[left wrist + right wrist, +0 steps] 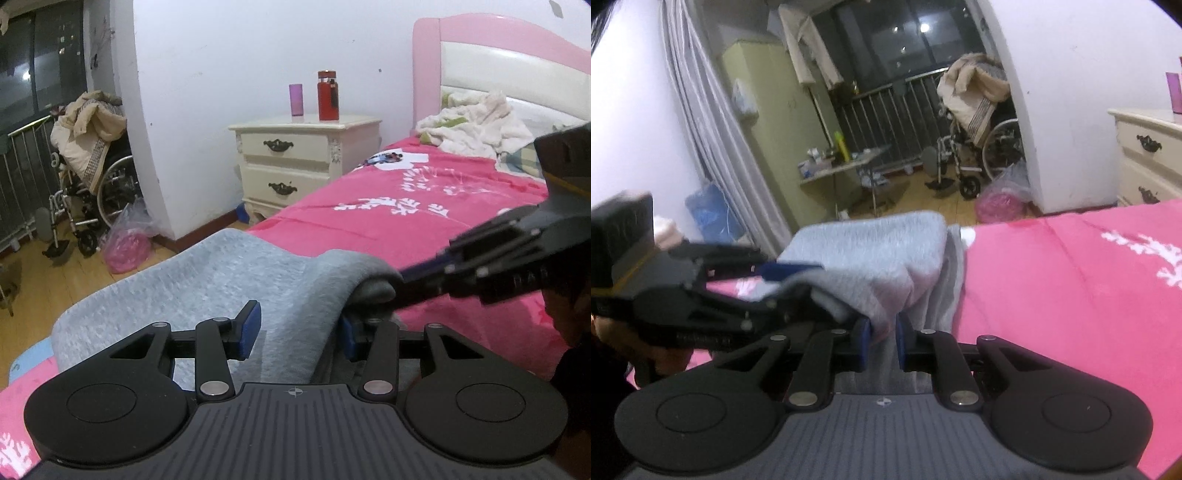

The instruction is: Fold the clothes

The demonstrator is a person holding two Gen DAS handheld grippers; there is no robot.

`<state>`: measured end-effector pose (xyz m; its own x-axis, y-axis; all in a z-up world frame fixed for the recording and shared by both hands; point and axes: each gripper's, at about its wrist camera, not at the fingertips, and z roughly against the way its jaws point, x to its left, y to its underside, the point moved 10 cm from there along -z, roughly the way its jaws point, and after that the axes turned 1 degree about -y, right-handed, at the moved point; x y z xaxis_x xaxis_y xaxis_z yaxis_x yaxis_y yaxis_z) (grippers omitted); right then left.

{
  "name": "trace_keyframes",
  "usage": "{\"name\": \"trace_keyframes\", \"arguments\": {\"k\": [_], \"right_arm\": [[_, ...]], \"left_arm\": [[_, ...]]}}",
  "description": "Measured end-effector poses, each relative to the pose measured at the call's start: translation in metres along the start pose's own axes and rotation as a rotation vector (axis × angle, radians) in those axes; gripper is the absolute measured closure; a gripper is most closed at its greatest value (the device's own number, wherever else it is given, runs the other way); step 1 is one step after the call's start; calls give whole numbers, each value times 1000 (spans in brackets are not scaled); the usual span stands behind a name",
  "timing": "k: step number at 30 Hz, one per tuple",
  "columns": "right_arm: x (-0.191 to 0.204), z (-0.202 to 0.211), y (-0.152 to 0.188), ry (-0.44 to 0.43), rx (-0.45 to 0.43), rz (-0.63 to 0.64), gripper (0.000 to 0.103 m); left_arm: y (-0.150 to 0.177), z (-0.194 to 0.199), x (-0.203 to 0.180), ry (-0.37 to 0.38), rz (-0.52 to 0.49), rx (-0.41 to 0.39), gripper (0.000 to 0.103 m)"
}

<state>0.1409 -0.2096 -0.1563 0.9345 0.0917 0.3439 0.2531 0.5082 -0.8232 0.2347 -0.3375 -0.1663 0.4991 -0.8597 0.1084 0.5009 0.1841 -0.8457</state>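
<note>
Jaws of left gripper (301,332) stand parted, grey garment (207,280) draped between them, pads not clearly pressing it. Jaws of right gripper (881,341) clenched on a bunched fold of the same grey garment (871,251). Garment lies at the near left edge of the bed (424,229), over the pink sheet, partly lifted. Cream nightstand (295,162) stands beyond the bed's left edge.

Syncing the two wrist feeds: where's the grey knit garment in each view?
Left wrist: grey knit garment fills lower centre, draped across the left gripper, over the pink bedspread.
Right wrist: it sits at centre, bunched and pinched in the right gripper.
Shared landmark: the wheelchair piled with beige bedding, far left versus upper right of centre.
</note>
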Motion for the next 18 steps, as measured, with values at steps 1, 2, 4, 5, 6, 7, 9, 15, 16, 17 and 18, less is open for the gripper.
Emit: {"name": "trace_keyframes", "arguments": {"k": [1, 2, 4, 5, 6, 7, 9, 15, 16, 17, 18], "right_arm": [[1, -2, 3, -1, 7, -2, 88], [1, -3, 5, -3, 12, -6, 88], [0, -7, 4, -9, 10, -23, 88], [-1, -9, 3, -9, 5, -30, 88], [-2, -10, 1, -9, -1, -36, 88], [-3, -12, 0, -9, -7, -43, 88], [-1, -11, -2, -12, -5, -52, 96], [11, 9, 2, 10, 30, -36, 100], [11, 11, 3, 15, 33, -41, 100], [12, 13, 2, 19, 31, -51, 100], [12, 15, 0, 22, 28, -62, 100]], "left_arm": [[0, 0, 0, -1, -1, 1, 59], [0, 0, 0, -1, 1, 1, 59], [1, -1, 1, 1, 8, 3, 59], [1, -1, 1, 3, 10, 5, 59], [1, -1, 1, 6, 11, 7, 59], [2, -2, 1, 8, 12, 9, 59], [2, -2, 0, 13, 12, 13, 59], [5, -8, -18, 19, -83, 12, 59], [6, -10, -23, 16, -115, 9, 59], [6, -12, -28, 14, -144, 3, 58], [6, -13, -32, 12, -168, -1, 58]]}}
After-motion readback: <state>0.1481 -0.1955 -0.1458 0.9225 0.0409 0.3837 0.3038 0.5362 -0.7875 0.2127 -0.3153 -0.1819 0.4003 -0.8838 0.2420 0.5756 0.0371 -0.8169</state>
